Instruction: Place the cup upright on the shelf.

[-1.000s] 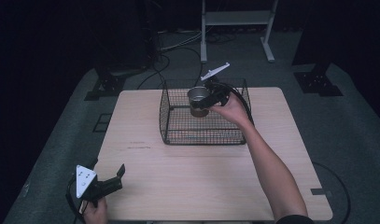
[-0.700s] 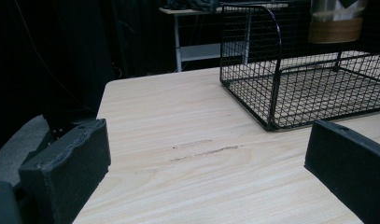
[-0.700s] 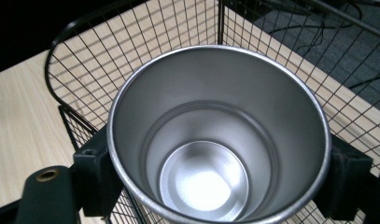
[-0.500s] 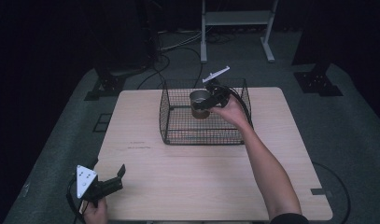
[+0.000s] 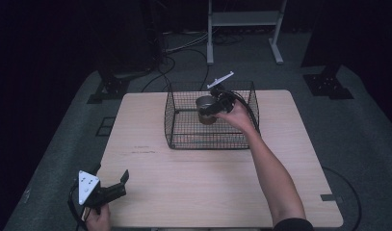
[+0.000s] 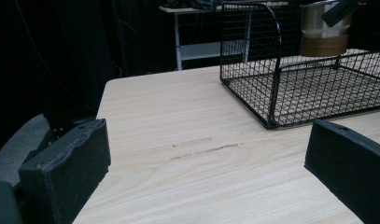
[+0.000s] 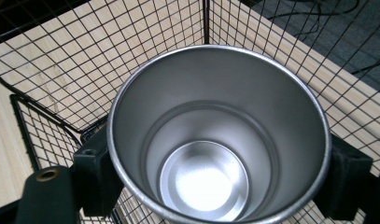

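Right gripper view looks straight down into a steel cup [image 7: 218,135]: a round, brushed-metal beaker with a stepped inner wall and a bright, shiny floor. Its fingers [image 7: 96,175] are clamped on the cup's sides. Seen from the left gripper, the cup [image 6: 322,30] carries a brown band round its lower part and hangs upright above the floor of the wire basket [image 5: 184,127], near its far right corner. At the table's [image 5: 208,187] near left corner, the left gripper [image 5: 117,184] rests with fingers wide apart.

The wire basket [image 5: 210,118] stands on the table [image 5: 217,183] toward its far edge; the steel cup [image 5: 206,109] hangs inside it (off the floor), left gripper [image 5: 103,191] at the near-left corner.
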